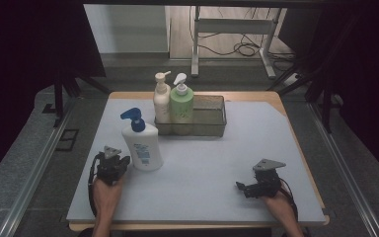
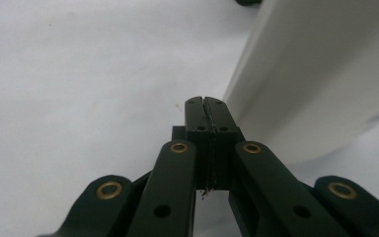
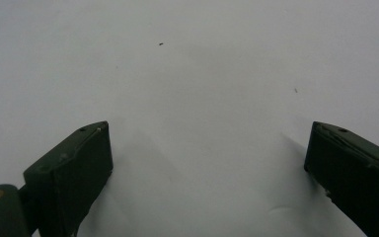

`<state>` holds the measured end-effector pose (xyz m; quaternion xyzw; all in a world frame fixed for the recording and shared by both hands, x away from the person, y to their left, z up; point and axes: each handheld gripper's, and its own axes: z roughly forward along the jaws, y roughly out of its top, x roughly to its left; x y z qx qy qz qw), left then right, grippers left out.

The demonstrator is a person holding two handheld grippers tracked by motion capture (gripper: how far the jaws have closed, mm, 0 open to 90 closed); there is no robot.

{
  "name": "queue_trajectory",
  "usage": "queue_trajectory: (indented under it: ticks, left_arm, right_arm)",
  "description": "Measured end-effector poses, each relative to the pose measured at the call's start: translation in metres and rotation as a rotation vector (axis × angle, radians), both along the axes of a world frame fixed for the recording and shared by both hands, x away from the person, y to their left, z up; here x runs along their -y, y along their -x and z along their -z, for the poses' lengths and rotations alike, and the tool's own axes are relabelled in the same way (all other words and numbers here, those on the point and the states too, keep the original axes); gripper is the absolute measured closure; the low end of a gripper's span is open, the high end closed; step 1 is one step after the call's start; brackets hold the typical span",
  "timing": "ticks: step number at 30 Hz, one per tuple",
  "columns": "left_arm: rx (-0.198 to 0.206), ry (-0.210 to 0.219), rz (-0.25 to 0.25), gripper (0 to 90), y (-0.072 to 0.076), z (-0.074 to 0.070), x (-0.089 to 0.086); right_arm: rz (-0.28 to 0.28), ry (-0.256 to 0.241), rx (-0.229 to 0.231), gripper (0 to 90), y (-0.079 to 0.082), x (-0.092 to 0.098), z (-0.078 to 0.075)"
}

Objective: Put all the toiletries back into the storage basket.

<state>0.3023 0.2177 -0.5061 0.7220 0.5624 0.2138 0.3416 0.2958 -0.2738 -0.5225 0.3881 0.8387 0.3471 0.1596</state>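
Near the bench's [image 1: 276, 148] left front corner, the left gripper [image 1: 112, 165] is sitting with jaws pressed together, empty, just beside the blue-pump bottle [image 1: 142, 143]; the right gripper [image 1: 261, 186] is resting wide open. Judging by this, grasping hasn't begun: the jaws need spreading around the bottle, probably bound for the tray [image 1: 212, 129]

The white bottle [image 1: 142, 145] looks like smooth, slightly glossy plastic with a blue plastic pump. Behind it, the basket [image 1: 212, 118] is fine wire mesh holding 2 plastic bottles. The mat [image 1: 207, 163] is matt and smooth over a wood table [image 1: 276, 98]. The left gripper [image 2: 205, 106] is matt black with brass-coloured rivets.
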Motion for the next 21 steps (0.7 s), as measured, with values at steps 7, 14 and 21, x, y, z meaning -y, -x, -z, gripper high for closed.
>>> queue_trajectory:
  ticks: [7, 14, 21]
  left_arm:
    - [0.01, -0.029, -0.01, 89.1, -0.009, -0.001, 0.008]
    - [0.011, 0.01, 0.006, 89.2, -0.012, 0.001, 0.006]
    - [0.014, 0.044, 0.039, 89.2, -0.021, 0.003, 0.008]
  right_arm:
    - [0.0, 0.0, 0.0, 4.2, 0.0, 0.0, 0.0]
    - [0.0, -0.001, -0.001, 4.2, 0.0, 0.0, 0.0]
    - [0.001, -0.002, -0.002, 4.2, 0.0, 0.0, 0.0]
